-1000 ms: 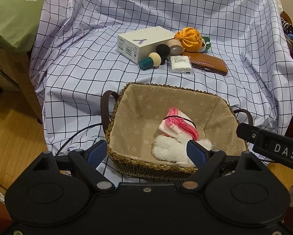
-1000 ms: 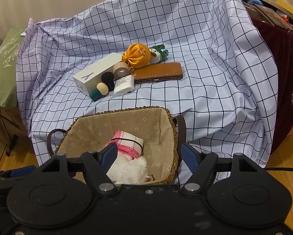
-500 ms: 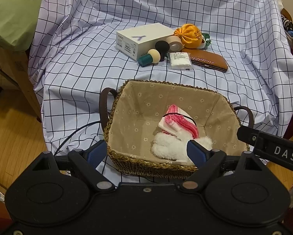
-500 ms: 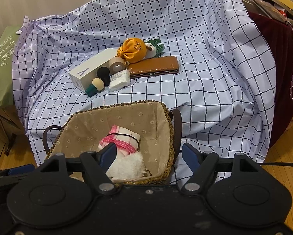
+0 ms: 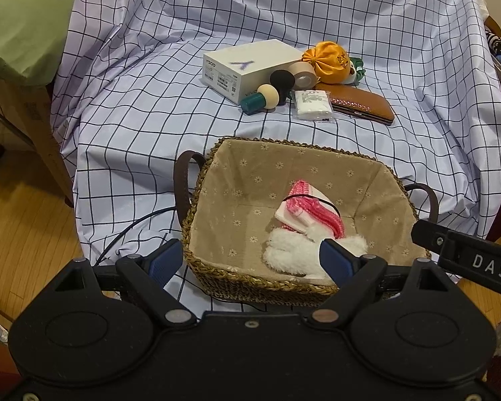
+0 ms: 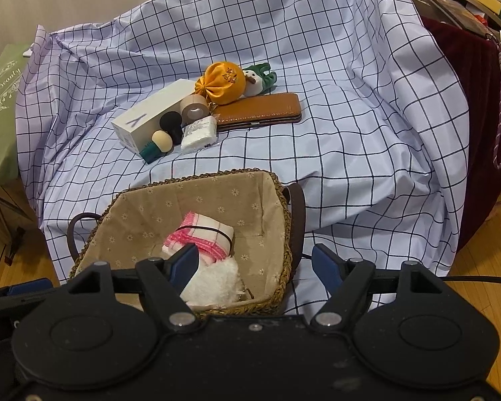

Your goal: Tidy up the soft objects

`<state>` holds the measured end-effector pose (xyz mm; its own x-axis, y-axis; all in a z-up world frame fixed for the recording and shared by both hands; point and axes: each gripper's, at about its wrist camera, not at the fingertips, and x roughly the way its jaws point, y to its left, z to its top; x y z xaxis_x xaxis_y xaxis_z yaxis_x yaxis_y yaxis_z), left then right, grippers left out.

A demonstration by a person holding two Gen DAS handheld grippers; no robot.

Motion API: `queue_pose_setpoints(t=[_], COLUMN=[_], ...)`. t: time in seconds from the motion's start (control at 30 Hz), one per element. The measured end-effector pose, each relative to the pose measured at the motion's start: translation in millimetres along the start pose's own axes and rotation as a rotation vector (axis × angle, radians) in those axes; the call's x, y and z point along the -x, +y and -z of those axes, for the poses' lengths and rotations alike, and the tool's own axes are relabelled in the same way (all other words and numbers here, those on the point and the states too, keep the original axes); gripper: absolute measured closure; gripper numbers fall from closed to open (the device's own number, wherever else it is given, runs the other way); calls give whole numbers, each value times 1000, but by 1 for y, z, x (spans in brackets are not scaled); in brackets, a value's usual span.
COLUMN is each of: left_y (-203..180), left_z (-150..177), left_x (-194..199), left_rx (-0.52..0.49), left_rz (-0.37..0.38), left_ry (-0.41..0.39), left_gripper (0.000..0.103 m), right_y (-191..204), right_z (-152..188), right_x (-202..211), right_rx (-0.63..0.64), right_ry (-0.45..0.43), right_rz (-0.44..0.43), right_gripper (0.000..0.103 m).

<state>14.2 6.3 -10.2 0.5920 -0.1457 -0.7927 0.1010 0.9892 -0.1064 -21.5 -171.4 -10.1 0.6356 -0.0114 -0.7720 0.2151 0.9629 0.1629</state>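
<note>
Your left gripper (image 5: 250,260) and right gripper (image 6: 255,264) both had jaws wide and empty above the basket (image 6: 284,207) already holding the white plush (image 5: 294,254); the orange pouch (image 6: 222,82) lay beyond, best pinched at its gathered neck.

On the white box (image 5: 250,67) a large purple "Y" is printed on the top face, and "Y500" can be made out on its side above small barcode labels too fine to be read. In the right wrist view only the "Y" is seen on the box (image 6: 150,117). "Beauty" is written in white script on the green bag (image 6: 1,100). The letters "DAS" are shown in white on the black bar (image 5: 474,264).
</note>
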Motion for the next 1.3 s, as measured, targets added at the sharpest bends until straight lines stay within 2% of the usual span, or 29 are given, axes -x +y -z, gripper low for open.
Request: queue_pose_setpoints(t=[0.53, 1.3], left_y=[1, -2], left_z=[-16, -62], left_x=[-9, -51], left_rx=[-8, -70], left_rz=[-38, -15], left_ry=[-13, 40], left_gripper=[18, 18], right_y=[-7, 0], right_z=[-18, -77], right_x=[-18, -82], right_rx=[-23, 7], right_ry=[2, 60], right_rz=[19, 60], right_gripper=[25, 24])
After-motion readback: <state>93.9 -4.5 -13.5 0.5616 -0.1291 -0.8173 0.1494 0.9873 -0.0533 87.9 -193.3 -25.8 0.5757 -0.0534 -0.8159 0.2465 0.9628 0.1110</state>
